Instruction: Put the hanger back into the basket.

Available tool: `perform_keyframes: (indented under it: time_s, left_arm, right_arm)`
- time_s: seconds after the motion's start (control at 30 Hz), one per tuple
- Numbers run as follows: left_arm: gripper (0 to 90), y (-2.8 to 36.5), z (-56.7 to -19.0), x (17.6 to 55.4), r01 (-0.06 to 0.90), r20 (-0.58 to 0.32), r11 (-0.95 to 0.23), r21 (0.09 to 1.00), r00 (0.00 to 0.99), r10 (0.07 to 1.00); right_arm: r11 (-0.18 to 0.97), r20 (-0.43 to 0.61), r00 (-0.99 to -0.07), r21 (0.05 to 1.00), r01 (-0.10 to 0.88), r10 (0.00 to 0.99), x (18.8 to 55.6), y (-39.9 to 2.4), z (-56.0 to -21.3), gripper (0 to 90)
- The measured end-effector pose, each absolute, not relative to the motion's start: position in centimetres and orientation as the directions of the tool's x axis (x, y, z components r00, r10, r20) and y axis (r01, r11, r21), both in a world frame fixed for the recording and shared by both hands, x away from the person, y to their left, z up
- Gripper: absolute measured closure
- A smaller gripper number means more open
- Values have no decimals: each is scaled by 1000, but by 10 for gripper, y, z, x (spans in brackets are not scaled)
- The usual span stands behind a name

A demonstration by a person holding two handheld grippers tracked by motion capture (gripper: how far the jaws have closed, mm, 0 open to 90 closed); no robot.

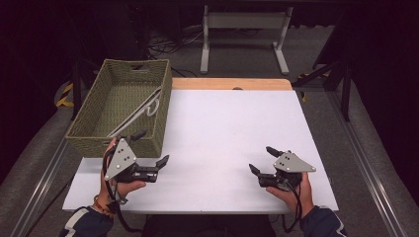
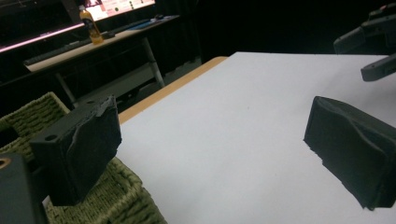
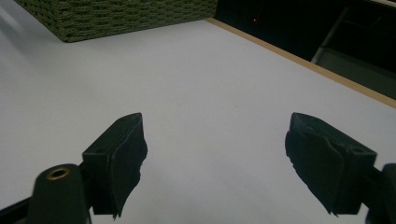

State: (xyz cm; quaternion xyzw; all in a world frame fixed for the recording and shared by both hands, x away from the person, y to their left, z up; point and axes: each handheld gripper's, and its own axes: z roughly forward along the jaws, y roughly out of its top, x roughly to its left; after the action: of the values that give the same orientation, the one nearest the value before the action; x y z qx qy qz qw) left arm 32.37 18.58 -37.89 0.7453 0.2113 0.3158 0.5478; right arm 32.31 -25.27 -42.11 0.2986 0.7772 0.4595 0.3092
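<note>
both grippers, left gripper [image 1: 150, 148] and right gripper [image 1: 262, 160], hold jaws apart, empty. long grey metal tongs [image 1: 137, 112] lie inside green woven basket [image 1: 91, 114] at ten o'clock; placing seems done, next is probably withdrawing.

Overhead and both claw-mounted views share the table [image 1: 222, 128].

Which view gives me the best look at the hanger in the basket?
The high view: it looks down into the basket, where the hanger lies slanted against the right wall. The left gripper view catches just the basket's woven rim; the right gripper view, its outer wall.
</note>
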Motion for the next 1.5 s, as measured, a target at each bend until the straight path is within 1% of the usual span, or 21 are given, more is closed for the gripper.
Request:
perform_keyframes:
  time_s: [0.2, 0.43, 0.67, 0.77, 0.93, 1.03, 1.13, 1.2, 1.43, 1.5]
  left_arm:
    - [52, 185, -389, 321, -21, 240, -327, 945, 725, 645]
    - [56, 184, -405, 321, -2, 245, -360, 933, 737, 630]
    - [50, 182, -420, 323, 35, 231, -384, 923, 749, 621]
    - [51, 182, -427, 322, 60, 205, -373, 926, 750, 629]
    - [53, 182, -439, 322, 80, 210, -405, 911, 754, 623]
    - [52, 183, -441, 323, 83, 207, -400, 913, 751, 628]
    - [52, 184, -441, 323, 105, 173, -373, 922, 749, 640]
    - [51, 186, -441, 322, 104, 177, -374, 921, 745, 643]
    - [50, 190, -440, 323, 114, 149, -337, 934, 736, 660]
    - [50, 190, -440, 324, 114, 154, -345, 932, 737, 658]
  right_arm:
    - [401, -213, -635, 901, 166, 742, 322, -252, -422, 200]
    - [396, -216, -635, 905, 155, 742, 320, -252, -423, 174]
    - [409, -232, -640, 901, 141, 733, 314, -251, -426, 167]
    - [405, -231, -635, 904, 141, 737, 313, -252, -427, 166]
    - [408, -229, -632, 900, 152, 740, 311, -252, -431, 159]
    - [410, -232, -632, 900, 150, 739, 310, -252, -432, 159]
    - [411, -237, -629, 900, 144, 740, 310, -251, -432, 145]
    - [411, -237, -624, 899, 149, 745, 310, -251, -432, 135]
    - [413, -244, -619, 900, 143, 746, 309, -250, -432, 124]
    - [413, -245, -618, 900, 142, 747, 309, -251, -432, 124]
